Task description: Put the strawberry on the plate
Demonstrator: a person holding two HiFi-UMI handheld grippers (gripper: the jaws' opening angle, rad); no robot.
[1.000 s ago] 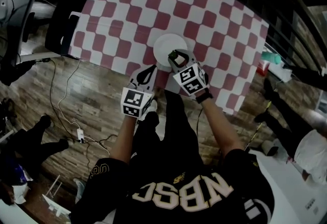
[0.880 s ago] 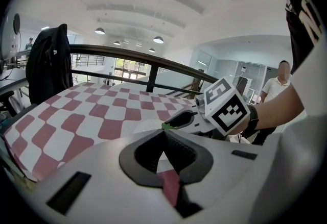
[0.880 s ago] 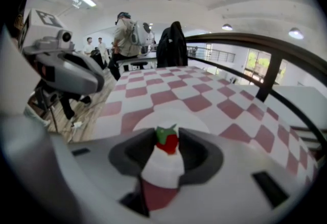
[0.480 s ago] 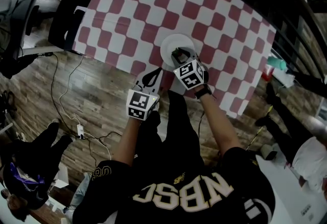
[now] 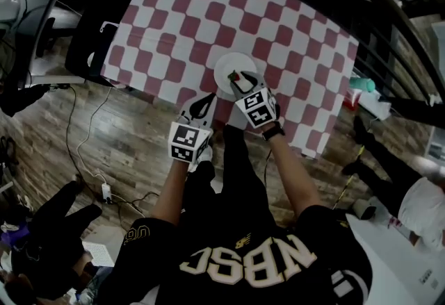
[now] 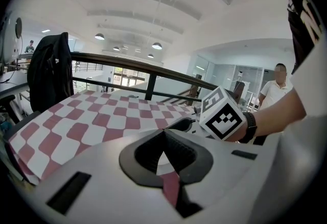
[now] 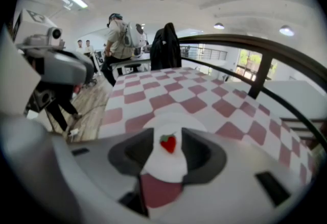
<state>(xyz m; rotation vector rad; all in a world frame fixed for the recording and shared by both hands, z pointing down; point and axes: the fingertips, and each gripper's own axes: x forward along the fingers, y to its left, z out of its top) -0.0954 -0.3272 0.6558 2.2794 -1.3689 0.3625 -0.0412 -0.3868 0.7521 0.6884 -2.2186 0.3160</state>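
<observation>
Two grippers hang over the near edge of the red-and-white chequered desk. The right gripper's jaws have just been opening and stand wide, clear of the small red strawberry between them, which lies on the round white plate. The left gripper's jaws are together and empty.

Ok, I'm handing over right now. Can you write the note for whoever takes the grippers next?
Right gripper: open. Its jaws have just been opening, with the strawberry between them and the pads off it.
Left gripper: shut and empty, held at the near table edge, beside the plate.
Things: the strawberry rests on the white plate, which sits on the checked cloth.
Done: strawberry set down and let go.
Left: probably just back the right gripper away without nudging the fruit.
</observation>
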